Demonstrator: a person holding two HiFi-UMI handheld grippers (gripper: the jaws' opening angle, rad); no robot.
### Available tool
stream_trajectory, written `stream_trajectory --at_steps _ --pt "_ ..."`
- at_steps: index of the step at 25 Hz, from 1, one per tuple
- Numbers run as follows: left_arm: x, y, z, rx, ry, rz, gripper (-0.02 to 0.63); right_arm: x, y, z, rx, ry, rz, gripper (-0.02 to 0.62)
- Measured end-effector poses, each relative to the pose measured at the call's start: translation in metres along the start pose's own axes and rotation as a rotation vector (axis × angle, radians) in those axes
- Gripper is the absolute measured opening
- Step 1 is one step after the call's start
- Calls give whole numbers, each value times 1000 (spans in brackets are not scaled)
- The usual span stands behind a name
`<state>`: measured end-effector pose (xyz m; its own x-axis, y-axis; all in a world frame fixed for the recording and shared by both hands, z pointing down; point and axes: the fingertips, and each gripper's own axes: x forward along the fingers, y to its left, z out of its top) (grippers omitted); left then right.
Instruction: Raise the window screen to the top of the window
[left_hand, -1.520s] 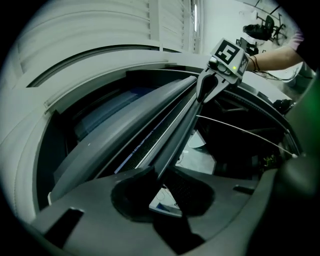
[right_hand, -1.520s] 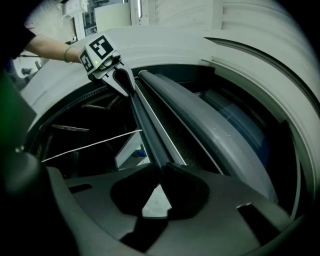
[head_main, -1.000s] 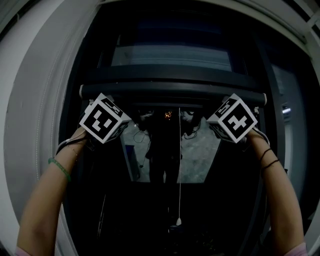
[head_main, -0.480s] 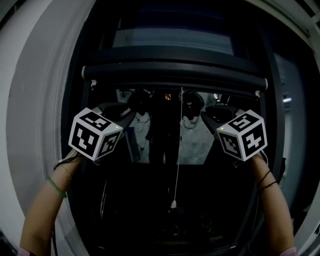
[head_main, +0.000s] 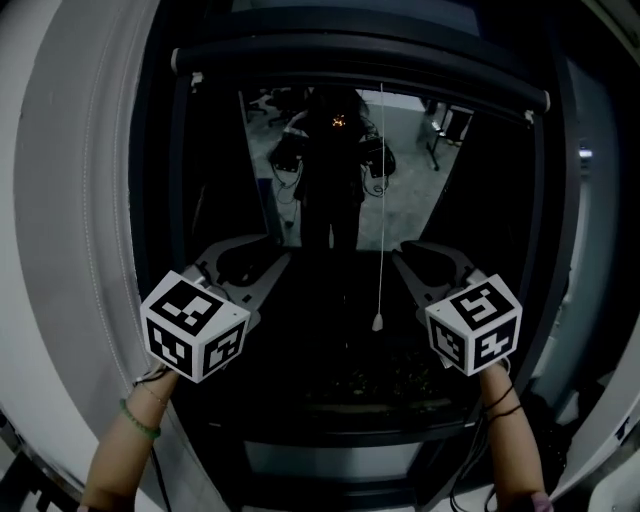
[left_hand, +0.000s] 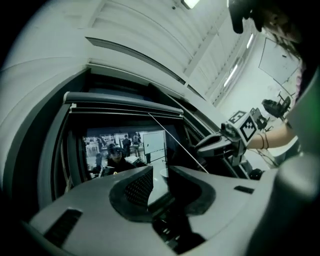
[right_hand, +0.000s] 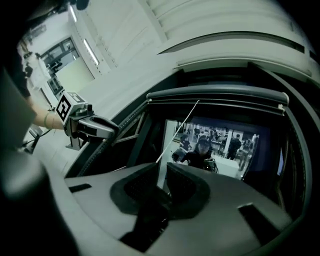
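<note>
The window screen's dark bottom bar (head_main: 450, 86) lies rolled up across the top of the window, also seen as the bar (left_hand: 125, 106) and the bar (right_hand: 220, 97). Its thin pull cord (head_main: 381, 200) hangs down the pane to a small weight (head_main: 378, 322). My left gripper (head_main: 245, 262) and right gripper (head_main: 430, 262) hover low in front of the pane, well below the bar and touching nothing. The left gripper (left_hand: 160, 172) and right gripper (right_hand: 163, 170) each show a narrow gap between the jaws, with nothing in it.
The dark glass (head_main: 330, 180) reflects a person wearing a headset. A dark window frame (head_main: 178, 200) borders the pane, with pale wall (head_main: 70, 220) around it. The sill (head_main: 340, 440) runs below the grippers.
The screen bar has gone up to the top of the window. Both grippers have come away from it and dropped lower.
</note>
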<state>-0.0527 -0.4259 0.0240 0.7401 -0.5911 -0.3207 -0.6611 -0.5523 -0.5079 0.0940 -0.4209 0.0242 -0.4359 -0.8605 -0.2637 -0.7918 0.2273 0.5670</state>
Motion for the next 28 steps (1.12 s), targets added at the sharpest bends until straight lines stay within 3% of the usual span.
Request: stream_trajectory --at_steps 4,16,22,28 --pt "-35 -47 -34 -108 -15 -50 86 -32 50 -40 75 29 0 63" --pt "-125 -194 -137 -328 99 -66 86 -152 167 -138 346 110 -58 63" --pt "-169 -288 -145 -466 154 -33 86 -236 215 -158 441 169 -41 63" --pt "-224 -386 -132 -593 221 56 86 -338 262 -169 582 205 -2 63"
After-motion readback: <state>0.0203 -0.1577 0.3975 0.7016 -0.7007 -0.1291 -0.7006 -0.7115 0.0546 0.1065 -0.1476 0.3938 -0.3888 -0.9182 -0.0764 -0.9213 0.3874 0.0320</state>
